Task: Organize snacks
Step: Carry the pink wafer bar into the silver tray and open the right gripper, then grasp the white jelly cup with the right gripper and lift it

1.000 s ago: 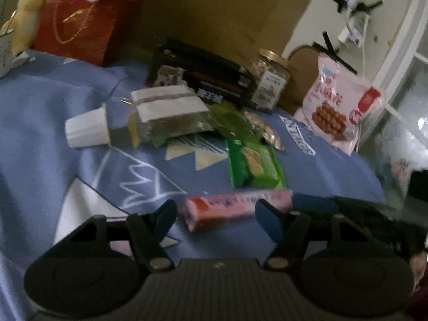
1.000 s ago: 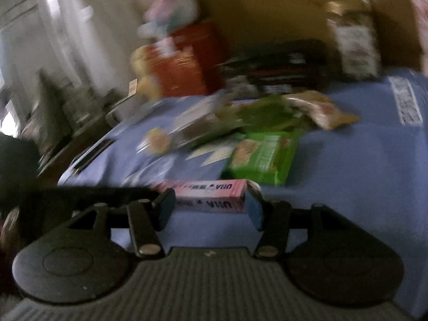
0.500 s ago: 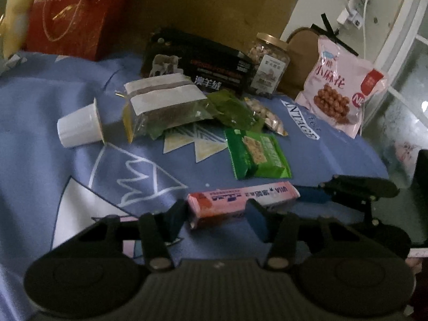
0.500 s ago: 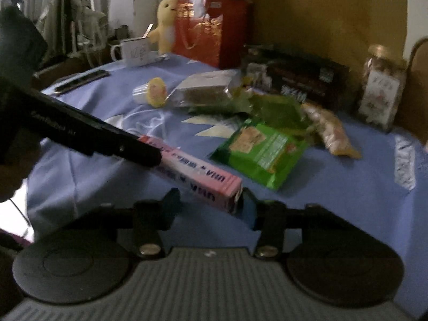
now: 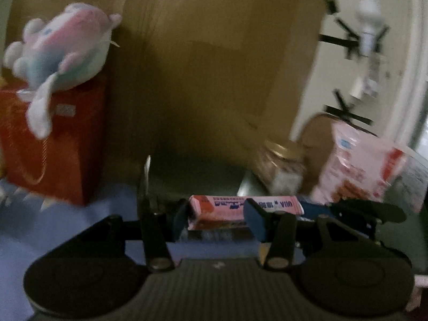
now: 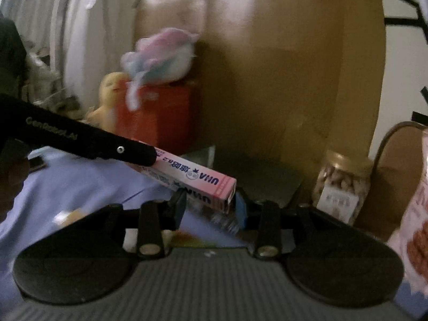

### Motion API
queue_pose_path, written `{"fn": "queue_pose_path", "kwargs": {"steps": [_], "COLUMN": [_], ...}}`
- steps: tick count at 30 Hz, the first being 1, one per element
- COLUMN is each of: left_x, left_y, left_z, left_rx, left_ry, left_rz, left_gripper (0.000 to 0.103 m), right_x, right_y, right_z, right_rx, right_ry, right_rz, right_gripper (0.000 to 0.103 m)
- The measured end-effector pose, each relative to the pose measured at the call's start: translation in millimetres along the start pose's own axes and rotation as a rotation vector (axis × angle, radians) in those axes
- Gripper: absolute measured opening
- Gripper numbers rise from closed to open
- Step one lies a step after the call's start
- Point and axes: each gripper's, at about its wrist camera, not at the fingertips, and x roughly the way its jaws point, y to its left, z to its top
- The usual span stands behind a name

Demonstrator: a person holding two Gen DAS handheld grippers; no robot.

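Pink candy box held at both ends, lifted above the blue cloth.

The pink candy box [image 5: 244, 210] lies level between two tools: the left gripper [image 5: 219, 220] clamps one end, and the right gripper [image 6: 211, 204], jaws closing, pinches the other. Behind stand a nut jar [image 6: 342, 184], a red gift bag [image 5: 50, 144] topped by a plush toy [image 5: 61, 53], and a pink snack bag [image 5: 361, 171].

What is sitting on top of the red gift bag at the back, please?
A pastel pink, blue and white plush toy lies on the red gift bag, one limb drooping down its front. The toy covers the bag's opening, so anything inside cannot be seen.
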Motion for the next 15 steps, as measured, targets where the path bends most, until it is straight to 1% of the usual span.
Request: {"fn": "queue_pose_path", "kwargs": {"steps": [3,5,6,9,10,11,13,14,15], "left_x": [45.6,69.4,79.8,109.9,113.9,113.2,98.2,87.4,74.0], "left_y": [15.2,18.6,19.3,24.5,25.1,26.2,30.4,33.3,37.5], "left_z": [16.8,22.4,23.7,18.2,15.5,12.6,9.6,8.7,7.3], "left_rx": [-0.038,-0.02,-0.005,-0.015,-0.019,-0.023,-0.025,-0.028,-0.035], "left_ry": [0.017,0.017,0.023,0.092,0.114,0.124,0.095,0.077,0.061], "left_rz": [0.012,0.029,0.033,0.041,0.036,0.028,0.015,0.011,0.008], "left_gripper": [0.047,0.047,0.048,0.048,0.049,0.05,0.051,0.054,0.056], "right_x": [45.6,70.6,75.3,101.7,106.8,107.9,101.4,92.9,83.2], "right_y": [-24.9,-36.4,-35.3,-40.3,-40.5,-41.4,-41.1,-40.4,-38.5], "right_z": [9.4,12.5,10.8,6.3,4.8,0.5,-2.3,-2.6,-3.1], "right_rx": [0.043,0.048,0.038,0.023,0.022,0.023,0.031,0.038,0.046], "right_ry": [0.025,0.035,0.042,0.092,0.106,0.112,0.087,0.064,0.042], "right_rz": [-0.033,-0.055,-0.071,-0.106,-0.119,-0.131,-0.144,-0.145,-0.146], "right_gripper": [0.041,0.042,0.042,0.046,0.051,0.054,0.056,0.06,0.062]}}
